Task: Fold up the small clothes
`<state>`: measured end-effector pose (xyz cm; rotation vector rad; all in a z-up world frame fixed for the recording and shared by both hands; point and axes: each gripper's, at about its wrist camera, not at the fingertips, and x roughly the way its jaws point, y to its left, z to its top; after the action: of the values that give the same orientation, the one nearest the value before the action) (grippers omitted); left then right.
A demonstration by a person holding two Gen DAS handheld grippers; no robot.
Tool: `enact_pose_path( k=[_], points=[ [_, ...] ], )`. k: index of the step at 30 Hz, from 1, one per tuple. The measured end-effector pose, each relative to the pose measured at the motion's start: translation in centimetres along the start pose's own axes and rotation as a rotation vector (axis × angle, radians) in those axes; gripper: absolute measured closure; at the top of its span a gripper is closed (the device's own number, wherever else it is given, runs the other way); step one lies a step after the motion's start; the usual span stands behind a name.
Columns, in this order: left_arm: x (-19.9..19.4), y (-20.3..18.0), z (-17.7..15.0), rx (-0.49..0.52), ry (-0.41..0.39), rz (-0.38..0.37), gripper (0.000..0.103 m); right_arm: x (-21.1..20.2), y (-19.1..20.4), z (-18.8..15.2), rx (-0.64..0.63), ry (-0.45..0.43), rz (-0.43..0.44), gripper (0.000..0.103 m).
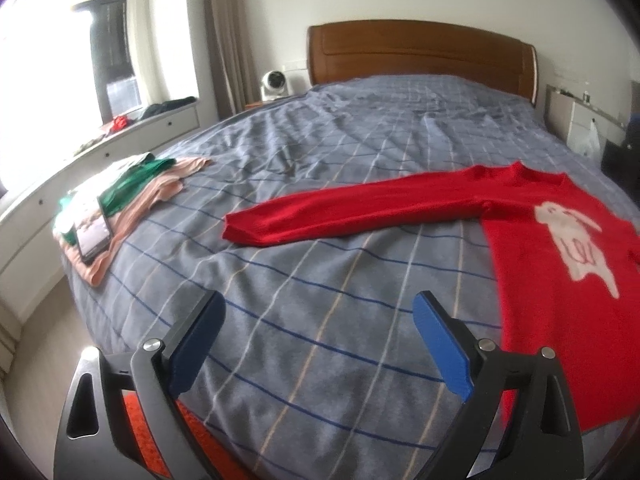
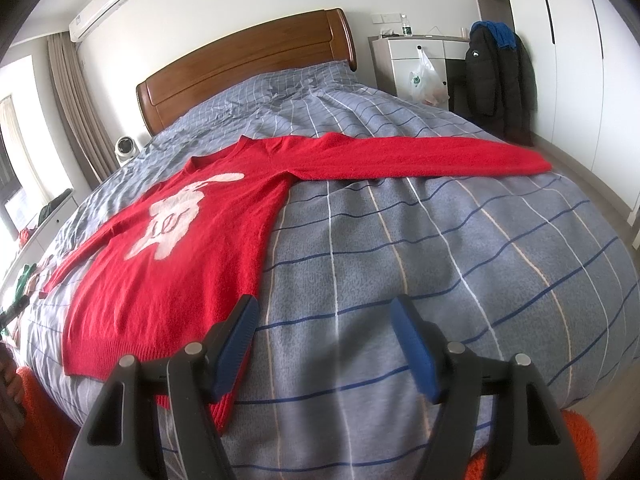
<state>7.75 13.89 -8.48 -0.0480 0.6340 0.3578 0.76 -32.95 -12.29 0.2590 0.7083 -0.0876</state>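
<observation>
One red sweater (image 2: pixel 188 264) (white rabbit motif) lies flat, sleeves outspread.

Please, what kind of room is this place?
Most likely a home bedroom: a large bed with a wooden headboard, a red sweater spread on it, and a white wardrobe along the wall.

Spread flat on the bed (image 2: pixel 440 240), front up: a sweater (image 2: pixel 172 264), sleeves stretched out to either side, neck toward the headboard (image 2: pixel 248 76). At the bed's left edge, a stack of folded clothes (image 1: pixel 132 200) with a phone (image 1: pixel 93 236) on top. Behind the headboard's right end, a cabinet (image 2: pixel 412 56); beside that, hanging coats (image 2: pixel 500 80).
</observation>
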Motion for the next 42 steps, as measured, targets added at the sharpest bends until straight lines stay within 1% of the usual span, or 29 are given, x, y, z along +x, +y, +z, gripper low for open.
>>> enact_pose_path(
  k=[5, 18, 42],
  points=[
    [-0.1, -0.4, -0.1, 0.008, 0.01, -0.018, 0.006, 0.0, 0.0, 0.0, 0.0, 0.001, 0.0, 0.034],
    [1.0, -0.4, -0.6, 0.012, 0.053, -0.014, 0.006, 0.0, -0.1, 0.0, 0.001, -0.002, 0.0, 0.034],
    [1.0, -0.3, -0.7, 0.011, 0.055, -0.012, 0.006, -0.2, -0.2, 0.1, 0.004, -0.007, 0.0, 0.034]
  ],
)
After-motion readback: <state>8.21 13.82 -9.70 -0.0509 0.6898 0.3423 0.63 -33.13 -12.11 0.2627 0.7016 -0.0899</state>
